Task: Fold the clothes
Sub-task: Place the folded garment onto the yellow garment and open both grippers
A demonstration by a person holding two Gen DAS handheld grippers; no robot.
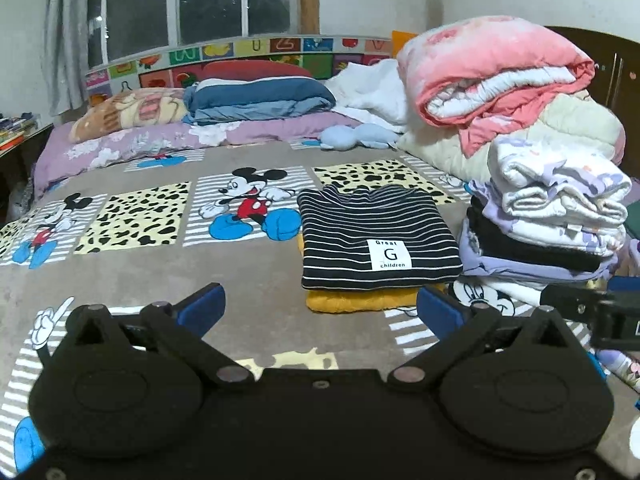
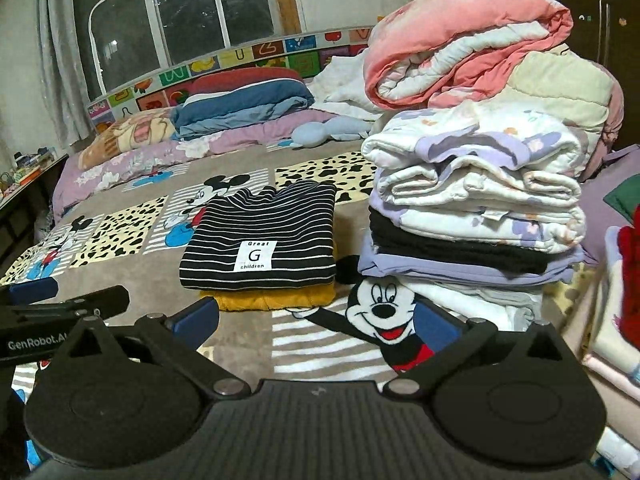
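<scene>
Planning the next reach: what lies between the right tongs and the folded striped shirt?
Only bare bedspread; right wrist view shows nothing between the open right tongs and the striped shirt.

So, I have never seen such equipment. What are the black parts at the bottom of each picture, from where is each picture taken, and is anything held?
The black parts are two hand-held grippers, one in each of a person's hands. Each carries a camera looking forward along its two blue-tipped fingers. One picture comes from the left gripper, the other from the right gripper. Both stand open and hold nothing. Before them is a bed with a cartoon-mouse cover. On it lies a folded striped top upon a folded yellow garment. To the right of it stands a taller stack of folded clothes, with rolled quilts behind.
</scene>
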